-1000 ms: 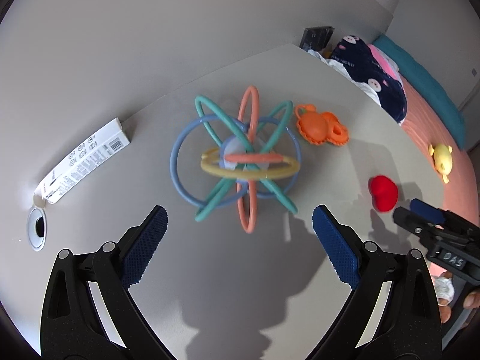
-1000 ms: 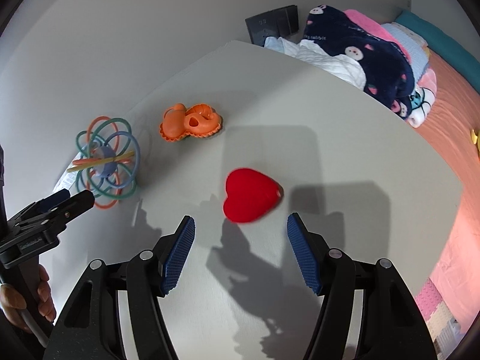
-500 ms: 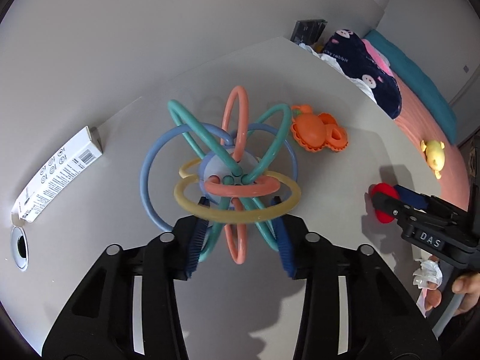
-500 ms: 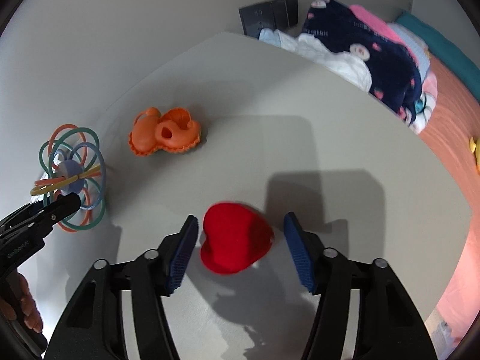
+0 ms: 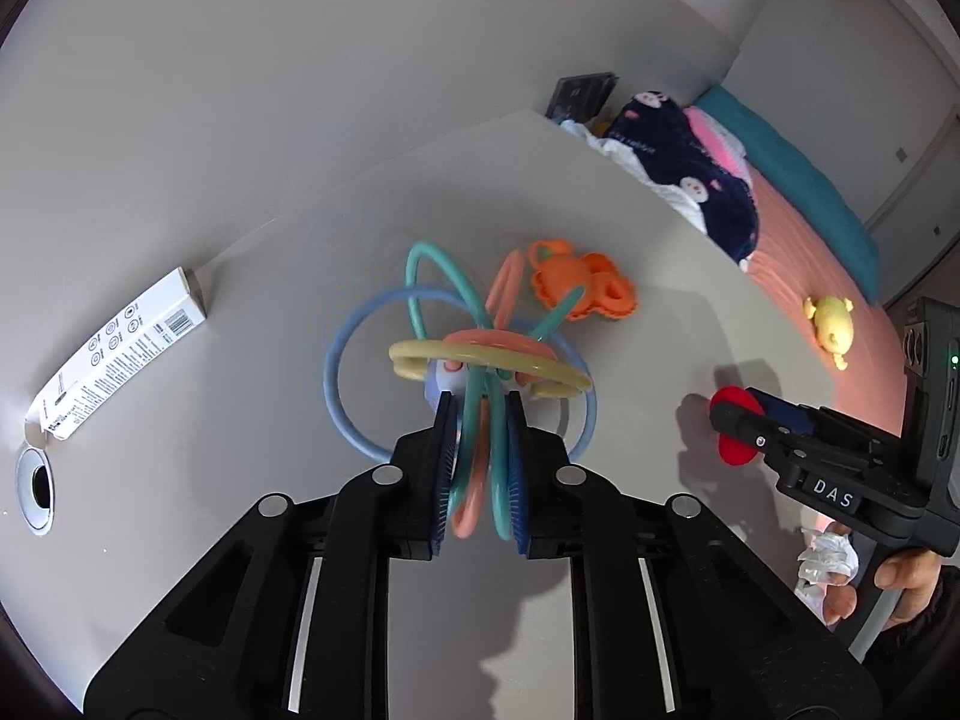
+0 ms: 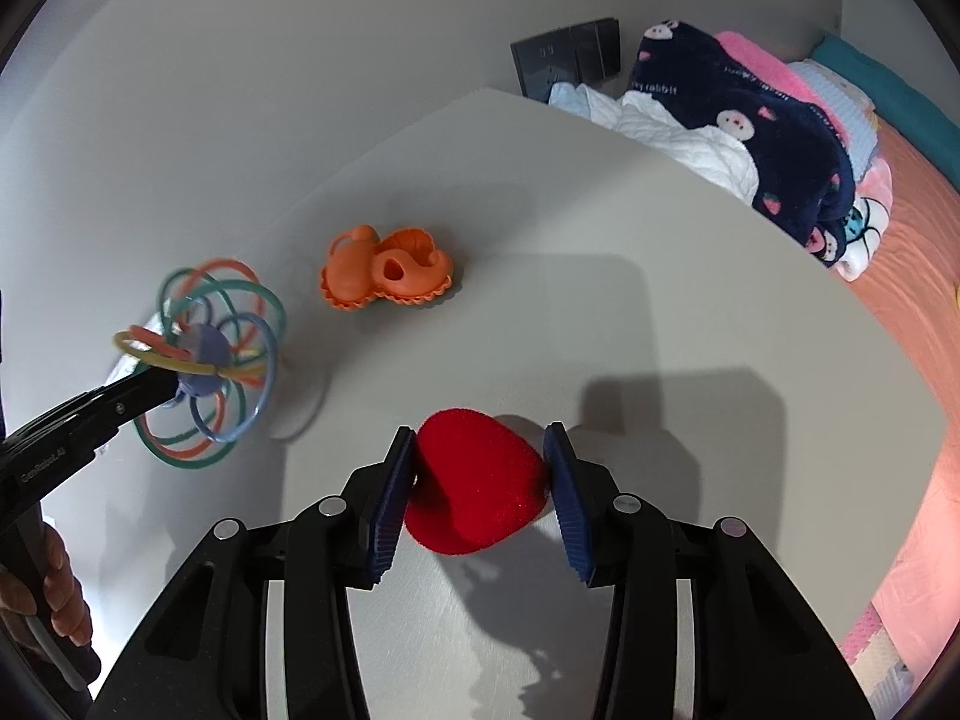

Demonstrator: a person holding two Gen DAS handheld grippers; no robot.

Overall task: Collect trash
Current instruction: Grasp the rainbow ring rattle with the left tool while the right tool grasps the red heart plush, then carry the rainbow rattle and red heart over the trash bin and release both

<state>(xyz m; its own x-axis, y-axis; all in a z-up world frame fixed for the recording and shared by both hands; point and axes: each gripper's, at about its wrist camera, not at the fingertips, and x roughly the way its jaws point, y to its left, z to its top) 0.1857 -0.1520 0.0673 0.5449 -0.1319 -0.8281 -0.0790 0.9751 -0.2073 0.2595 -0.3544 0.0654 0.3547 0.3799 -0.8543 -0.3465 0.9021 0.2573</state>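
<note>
A toy ball of coloured loops [image 5: 480, 357] stands on the grey table [image 5: 252, 420]. My left gripper [image 5: 480, 414] is shut on its teal and coral loops, which are squeezed between the blue pads. The right wrist view shows the same toy [image 6: 204, 354] at the left, with the left gripper [image 6: 162, 387] on it. A red heart [image 6: 474, 492] lies between the fingers of my right gripper [image 6: 480, 438]. Its jaws are closing, and both pads touch the heart's sides. In the left wrist view the heart [image 5: 735, 453] is partly hidden behind the right gripper [image 5: 738, 414].
An orange toy [image 6: 384, 276] lies further back on the table. A white box [image 5: 114, 354] leans at the wall, near a cable hole [image 5: 36, 483]. Folded clothes [image 6: 750, 120] are piled at the far edge. A yellow toy [image 5: 831, 330] sits on the pink bed.
Both grippers moved forward over their objects and narrowed. The left went from wide open to shut on the toy's loops. The right's pads closed in onto the red heart.
</note>
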